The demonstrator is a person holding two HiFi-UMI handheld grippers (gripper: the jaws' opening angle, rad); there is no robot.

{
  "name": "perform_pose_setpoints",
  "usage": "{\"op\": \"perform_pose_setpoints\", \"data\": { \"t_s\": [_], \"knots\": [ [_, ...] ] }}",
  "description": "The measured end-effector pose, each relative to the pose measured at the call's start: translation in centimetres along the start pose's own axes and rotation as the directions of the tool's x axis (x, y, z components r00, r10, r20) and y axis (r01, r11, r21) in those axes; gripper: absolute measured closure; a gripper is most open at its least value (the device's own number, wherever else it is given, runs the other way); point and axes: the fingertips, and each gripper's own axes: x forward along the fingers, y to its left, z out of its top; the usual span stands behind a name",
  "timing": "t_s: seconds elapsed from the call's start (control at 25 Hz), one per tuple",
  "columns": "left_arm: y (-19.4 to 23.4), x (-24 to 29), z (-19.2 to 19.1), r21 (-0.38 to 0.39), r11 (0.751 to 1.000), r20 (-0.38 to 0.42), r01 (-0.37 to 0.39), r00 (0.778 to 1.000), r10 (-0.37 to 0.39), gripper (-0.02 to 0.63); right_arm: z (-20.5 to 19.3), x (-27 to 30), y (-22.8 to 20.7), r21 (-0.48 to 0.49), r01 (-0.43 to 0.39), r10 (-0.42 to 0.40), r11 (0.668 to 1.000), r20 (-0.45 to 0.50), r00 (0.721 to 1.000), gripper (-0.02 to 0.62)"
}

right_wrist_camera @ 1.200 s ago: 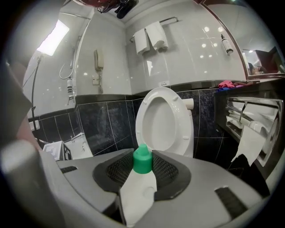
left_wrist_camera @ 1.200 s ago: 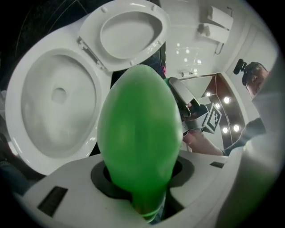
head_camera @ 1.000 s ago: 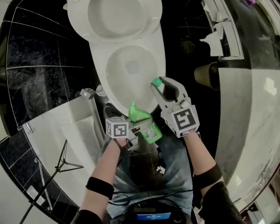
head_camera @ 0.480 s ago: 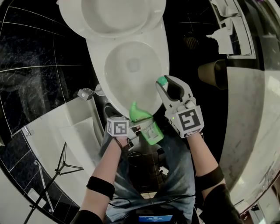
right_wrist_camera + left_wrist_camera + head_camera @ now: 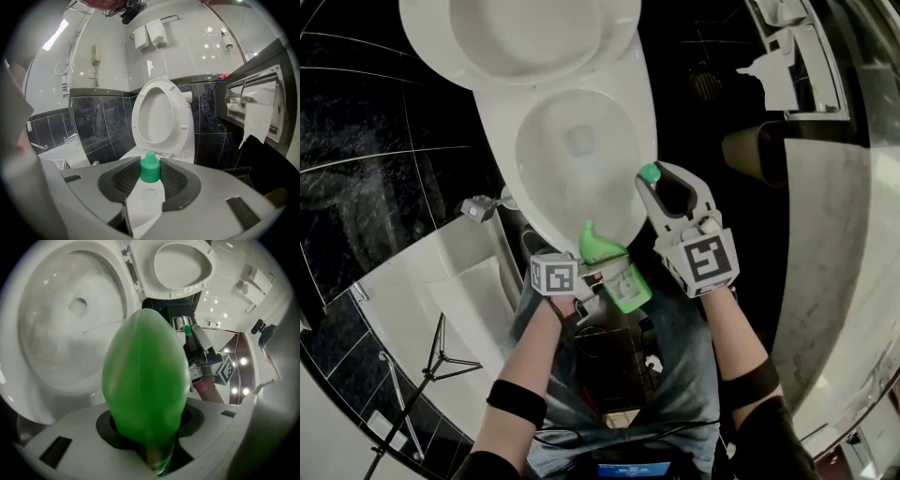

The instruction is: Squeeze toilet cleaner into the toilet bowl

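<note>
The white toilet bowl [image 5: 623,122] stands open, its seat and lid [image 5: 516,37] raised. My left gripper [image 5: 614,272] is shut on the green toilet cleaner bottle [image 5: 623,283] just before the bowl's front rim, the bottle's uncapped neck [image 5: 589,234] pointing over the rim. In the left gripper view the bottle [image 5: 145,380] fills the jaws, with the bowl [image 5: 28,324] behind it. My right gripper [image 5: 650,175] is shut on the small green cap [image 5: 650,172] at the bowl's right rim. The cap [image 5: 150,168] sits between the ribbed pads in the right gripper view.
A toilet paper holder [image 5: 778,66] with a hanging sheet is on the right wall. A white ledge [image 5: 441,281] and a water valve [image 5: 478,206] lie left of the toilet. A thin black stand [image 5: 431,356] is at lower left. The person's legs [image 5: 619,384] are below the grippers.
Both grippers have sunk a little beside the bowl's front rim, and the toilet has shifted up and left in the head view. Both grips look the same.
</note>
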Motion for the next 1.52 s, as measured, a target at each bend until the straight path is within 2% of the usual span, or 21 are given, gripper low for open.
{"op": "perform_pose_setpoints", "data": {
  "t_s": [0.36, 1.04, 1.52],
  "knots": [
    [-0.6, 2.3, 0.5, -0.004, 1.0, -0.044, 0.001, 0.999, -0.001, 0.426, 0.2, -1.3, -2.3, 0.019, 0.045, -0.045, 0.999, 0.008, 0.999, 0.448],
    [-3.0, 7.0, 4.8, 0.026, 0.999, -0.1, 0.046, 0.994, -0.043, 0.426, 0.8, -3.6, -7.2, 0.057, 0.157, -0.158, 0.986, 0.01, 0.987, 0.449],
    [-4.3, 10.1, 11.0, 0.096, 0.993, -0.112, 0.068, 0.992, -0.057, 0.426, 1.6, -4.2, -9.4, 0.071, 0.206, -0.208, 0.976, 0.014, 0.978, 0.449]
  ]
}}
